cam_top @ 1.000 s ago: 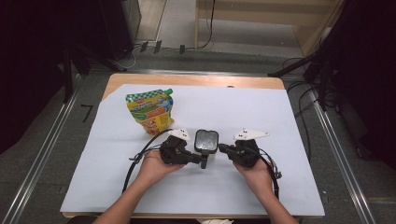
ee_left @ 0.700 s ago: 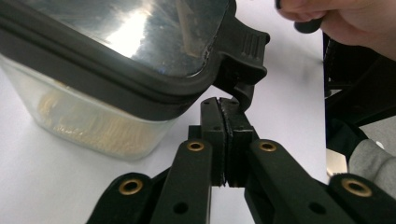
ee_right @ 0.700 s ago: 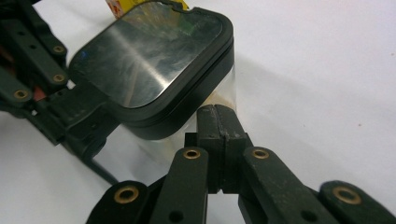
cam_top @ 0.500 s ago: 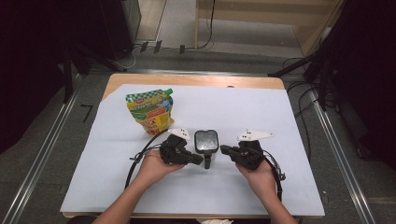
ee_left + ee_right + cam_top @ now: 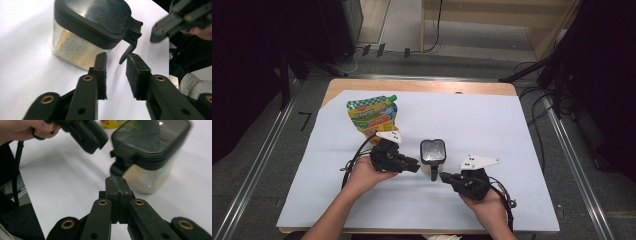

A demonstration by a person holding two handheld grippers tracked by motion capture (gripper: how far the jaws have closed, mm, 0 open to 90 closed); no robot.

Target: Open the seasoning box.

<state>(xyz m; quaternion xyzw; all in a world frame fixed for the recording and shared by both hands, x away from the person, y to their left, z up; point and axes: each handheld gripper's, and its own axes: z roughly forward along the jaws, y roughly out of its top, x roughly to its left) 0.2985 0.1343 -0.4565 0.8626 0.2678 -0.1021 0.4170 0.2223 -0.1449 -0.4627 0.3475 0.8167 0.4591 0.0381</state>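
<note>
Left gripper point(image 5: 116, 75) just beside jar point(image 5: 87, 32)

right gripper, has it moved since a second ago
Yes. In the high view the right gripper has pulled back from the lidded container, toward the table's near edge. A second ago it sat level with the container's right side; now it is below it, jaws shut.

Overhead light is brightening the white table sheet point(image 5: 492, 130) while surroundings are staying dark, glare is streaking the canister lid point(image 5: 100, 12), and motion is blurring the right gripper view.
</note>
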